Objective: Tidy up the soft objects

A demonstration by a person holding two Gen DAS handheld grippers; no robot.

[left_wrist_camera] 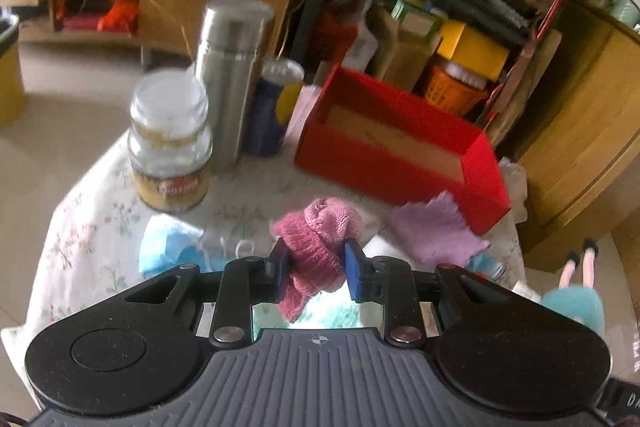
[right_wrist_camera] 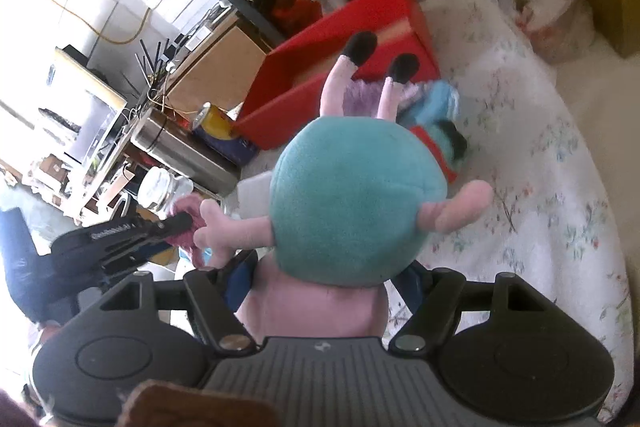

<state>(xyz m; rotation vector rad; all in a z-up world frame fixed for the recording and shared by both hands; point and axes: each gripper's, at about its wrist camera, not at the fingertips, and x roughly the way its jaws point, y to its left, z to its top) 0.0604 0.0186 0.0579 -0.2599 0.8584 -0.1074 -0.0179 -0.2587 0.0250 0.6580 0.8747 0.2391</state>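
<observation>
My left gripper [left_wrist_camera: 316,267] is shut on a pink knitted piece [left_wrist_camera: 320,227] and holds it above the table. A lilac cloth [left_wrist_camera: 434,231] lies just right of it, against the open red box [left_wrist_camera: 400,171]. My right gripper [right_wrist_camera: 324,285] is shut on a plush pig toy with a teal body [right_wrist_camera: 352,195], pink arms and black feet, held above the table. The left gripper [right_wrist_camera: 120,243] with the pink knit shows at the left of the right wrist view. The red box [right_wrist_camera: 320,35] lies beyond the toy.
A glass jar [left_wrist_camera: 170,143], a steel flask [left_wrist_camera: 232,75] and a blue can [left_wrist_camera: 272,107] stand at the back left of the floral-cloth table [left_wrist_camera: 88,227]. A light blue cloth [left_wrist_camera: 172,247] lies there. Another small plush [right_wrist_camera: 440,131] lies by the box. Shelves stand behind.
</observation>
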